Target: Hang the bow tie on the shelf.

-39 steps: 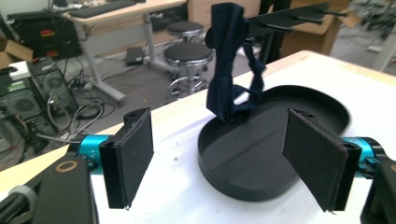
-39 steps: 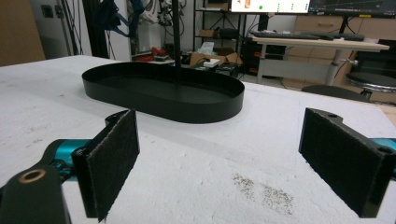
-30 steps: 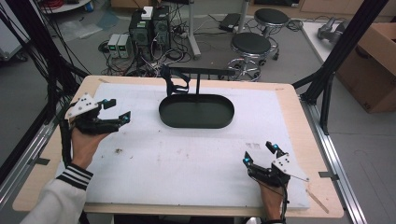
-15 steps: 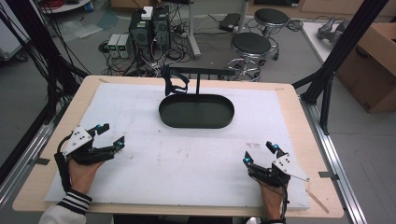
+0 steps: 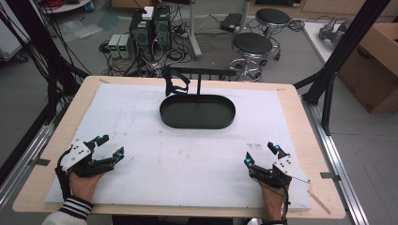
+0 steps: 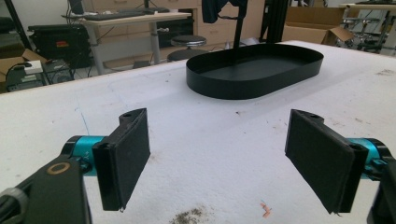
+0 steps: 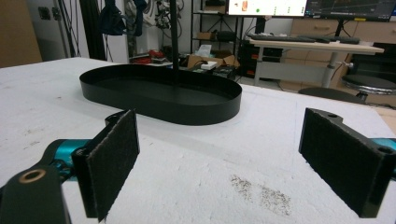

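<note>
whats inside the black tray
The tray holds only the thin post of its stand, rising near the back wall; the rest of the floor is bare. The near wall hides a strip of floor in both gripper views.

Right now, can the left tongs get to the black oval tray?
Probably yes. The left tongs stand open at the near edge of the white mat, and nothing lies between them and the black oval metal tray.

High view: tray (image 5: 197,123) lies upper centre of the frame, on the mat (image 5: 141,122) that covers the table (image 5: 300,108). A stand (image 5: 199,80) rises from the tray's far part. Left gripper (image 5: 109,149) sits lower left, right gripper (image 5: 261,154) lower right, both well apart from the tray.
</note>
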`<state>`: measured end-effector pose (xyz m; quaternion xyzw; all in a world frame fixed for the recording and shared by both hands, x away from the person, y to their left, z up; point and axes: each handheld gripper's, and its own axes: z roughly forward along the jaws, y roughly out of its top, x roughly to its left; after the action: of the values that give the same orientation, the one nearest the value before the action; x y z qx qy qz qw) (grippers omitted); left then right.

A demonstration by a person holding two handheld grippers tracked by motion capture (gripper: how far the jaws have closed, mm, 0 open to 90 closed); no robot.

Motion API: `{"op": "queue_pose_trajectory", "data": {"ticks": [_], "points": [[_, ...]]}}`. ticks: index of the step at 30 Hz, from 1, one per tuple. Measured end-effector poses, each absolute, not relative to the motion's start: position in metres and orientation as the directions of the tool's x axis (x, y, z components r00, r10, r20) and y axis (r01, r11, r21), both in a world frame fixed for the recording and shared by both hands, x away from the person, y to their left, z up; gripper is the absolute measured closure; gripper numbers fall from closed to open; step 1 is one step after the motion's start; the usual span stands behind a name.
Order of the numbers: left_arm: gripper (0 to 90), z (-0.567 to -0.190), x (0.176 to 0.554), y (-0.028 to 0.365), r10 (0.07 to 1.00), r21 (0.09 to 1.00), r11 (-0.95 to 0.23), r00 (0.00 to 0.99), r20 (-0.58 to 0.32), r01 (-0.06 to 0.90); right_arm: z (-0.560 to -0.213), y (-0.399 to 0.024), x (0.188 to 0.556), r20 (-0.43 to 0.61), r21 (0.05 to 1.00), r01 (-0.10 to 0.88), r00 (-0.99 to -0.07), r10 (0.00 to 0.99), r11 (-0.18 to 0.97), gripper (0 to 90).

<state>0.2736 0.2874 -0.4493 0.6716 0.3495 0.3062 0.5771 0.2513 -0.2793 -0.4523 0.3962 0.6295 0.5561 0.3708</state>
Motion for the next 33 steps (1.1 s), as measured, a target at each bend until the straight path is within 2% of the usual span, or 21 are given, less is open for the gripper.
{"op": "queue_pose_trajectory", "data": {"ticks": [33], "points": [[22.4,-0.4515,0.2715,0.2933,0.826,0.995,-0.029,0.562,-0.031,0.098,-0.4525,-0.2795,0.2496,-0.028,0.995,0.073,-0.412,0.911,0.064,11.2]]}}
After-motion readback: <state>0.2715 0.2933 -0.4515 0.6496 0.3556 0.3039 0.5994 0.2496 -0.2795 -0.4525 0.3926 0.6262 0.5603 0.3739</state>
